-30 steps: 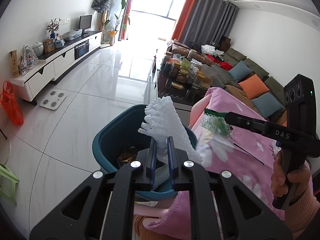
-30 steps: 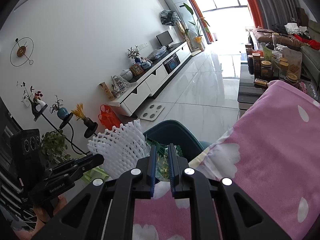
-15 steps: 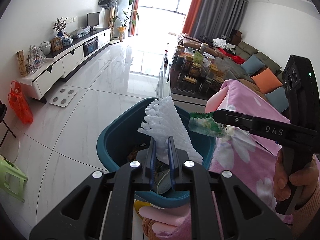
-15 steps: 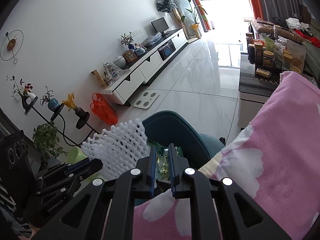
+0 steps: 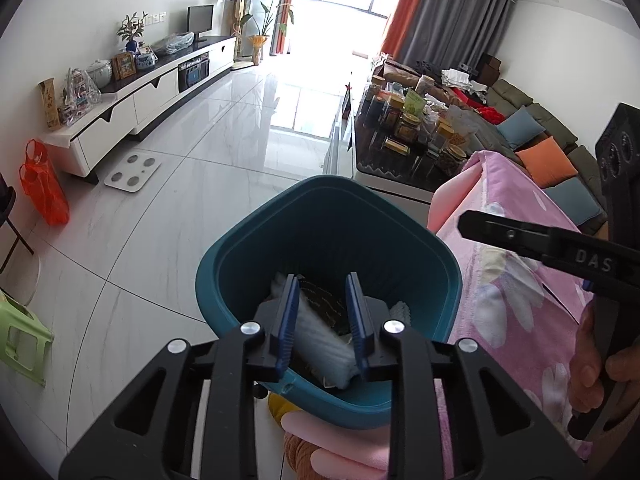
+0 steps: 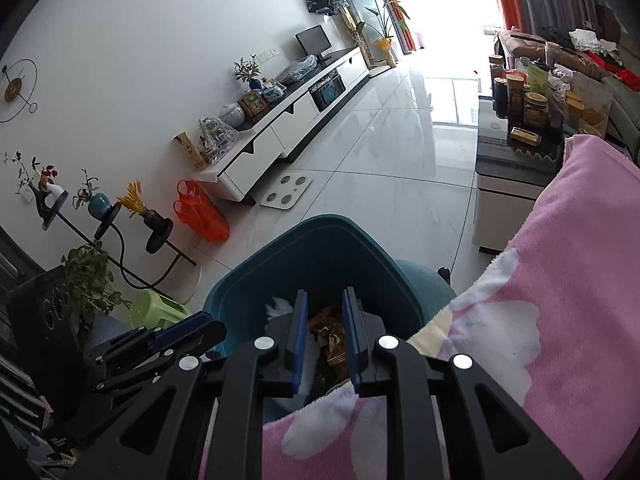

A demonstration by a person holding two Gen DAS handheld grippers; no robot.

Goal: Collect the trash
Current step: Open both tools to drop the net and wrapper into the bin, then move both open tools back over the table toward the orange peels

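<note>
left gripper point(image 5: 322, 320): jaws just opened, nothing pinched | right gripper point(image 6: 324, 338): jaws just parted, narrow, bare | foam net point(image 5: 320, 334): inside bin point(image 5: 332, 196) | risk: light foam springs over near rim; lowered gripper may tip bin

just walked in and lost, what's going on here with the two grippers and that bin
A person is collecting trash with a handheld gripper in each hand. Both hang over the teal bin beside the pink blanket. The left gripper and right gripper have just been opening, and nothing is pinched in either. The white foam net now lies inside the bin with brown wrappers.
</note>
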